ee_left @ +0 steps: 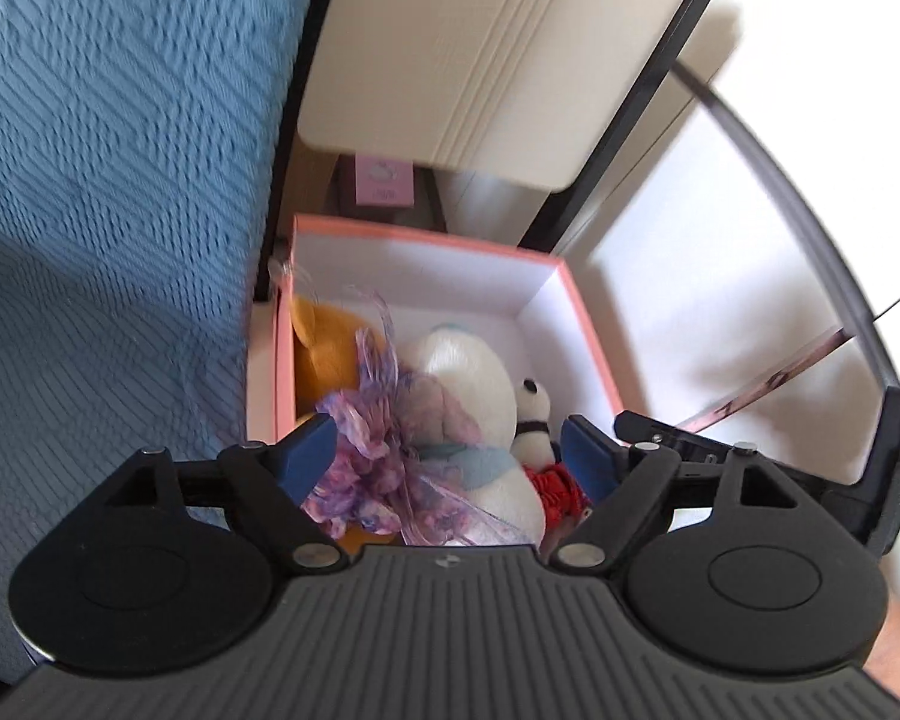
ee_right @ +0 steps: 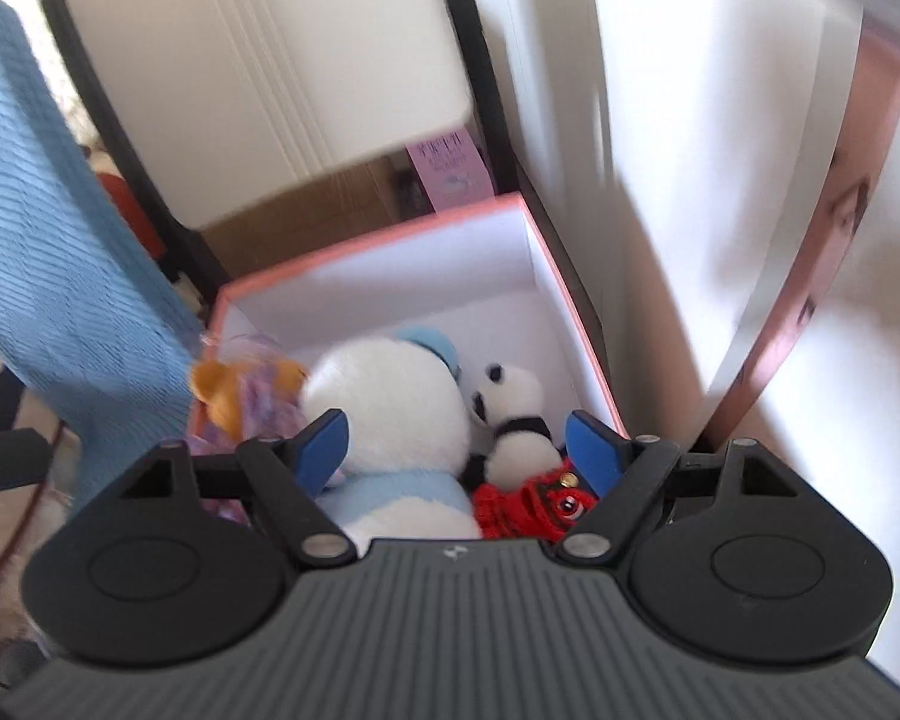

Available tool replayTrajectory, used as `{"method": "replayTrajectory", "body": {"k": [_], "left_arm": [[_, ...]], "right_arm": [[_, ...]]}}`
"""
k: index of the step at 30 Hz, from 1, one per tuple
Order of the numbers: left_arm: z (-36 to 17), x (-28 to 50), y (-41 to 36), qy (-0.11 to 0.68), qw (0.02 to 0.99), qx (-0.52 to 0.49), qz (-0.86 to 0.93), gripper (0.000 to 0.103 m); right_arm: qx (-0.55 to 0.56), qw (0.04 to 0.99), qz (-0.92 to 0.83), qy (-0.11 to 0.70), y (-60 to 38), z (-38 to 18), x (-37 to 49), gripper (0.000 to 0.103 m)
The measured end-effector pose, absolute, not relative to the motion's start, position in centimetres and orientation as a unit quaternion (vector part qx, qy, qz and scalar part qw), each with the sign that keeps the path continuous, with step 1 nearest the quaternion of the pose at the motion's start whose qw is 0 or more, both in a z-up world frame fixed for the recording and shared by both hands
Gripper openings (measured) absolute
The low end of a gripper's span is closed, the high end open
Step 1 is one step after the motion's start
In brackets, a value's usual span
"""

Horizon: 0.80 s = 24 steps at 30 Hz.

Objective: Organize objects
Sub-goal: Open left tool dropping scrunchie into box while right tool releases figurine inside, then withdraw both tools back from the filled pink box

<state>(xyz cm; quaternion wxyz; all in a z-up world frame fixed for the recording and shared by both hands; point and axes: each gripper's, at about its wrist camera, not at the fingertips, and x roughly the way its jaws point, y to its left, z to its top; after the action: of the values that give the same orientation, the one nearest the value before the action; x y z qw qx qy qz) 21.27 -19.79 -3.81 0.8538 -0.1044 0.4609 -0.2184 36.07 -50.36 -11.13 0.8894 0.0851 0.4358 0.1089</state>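
Observation:
A pink box with white inside (ee_left: 588,336) (ee_right: 546,252) stands open beside a blue bedspread. In it lie a white and light-blue plush (ee_left: 468,384) (ee_right: 390,408), a small panda (ee_left: 534,414) (ee_right: 510,414), a red knitted toy (ee_left: 558,480) (ee_right: 528,504), an orange plush (ee_left: 324,354) (ee_right: 216,390) and a purple-wrapped bundle (ee_left: 372,450) (ee_right: 264,402). My left gripper (ee_left: 450,450) is open and empty above the toys. My right gripper (ee_right: 456,450) is open and empty above the same box; its body (ee_left: 678,432) shows at the right in the left wrist view.
The blue bedspread (ee_left: 108,210) (ee_right: 48,252) fills the left. A cream panel with a black frame (ee_left: 480,54) (ee_right: 258,60) hangs over the far end of the box. A small pink carton (ee_left: 384,180) (ee_right: 450,168) stands behind it. A white wall (ee_right: 690,180) is at the right.

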Motion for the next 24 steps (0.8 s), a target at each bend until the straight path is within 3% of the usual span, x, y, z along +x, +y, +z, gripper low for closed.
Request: {"method": "replayTrajectory", "body": {"k": [11, 24], "left_arm": [[3.6, 16.5, -17.1, 0.391, 0.886, -0.102, -0.228, 0.085], [5.4, 12.3, -15.4, 0.371, 0.891, -0.105, -0.239, 0.091]], "right_arm": [[0.081, 0.906, 0.152, 0.386, -48.4, -3.2, 30.9, 0.09], [0.067, 0.892, 0.173, 0.412, -46.9, -3.2, 24.3, 0.09]]}}
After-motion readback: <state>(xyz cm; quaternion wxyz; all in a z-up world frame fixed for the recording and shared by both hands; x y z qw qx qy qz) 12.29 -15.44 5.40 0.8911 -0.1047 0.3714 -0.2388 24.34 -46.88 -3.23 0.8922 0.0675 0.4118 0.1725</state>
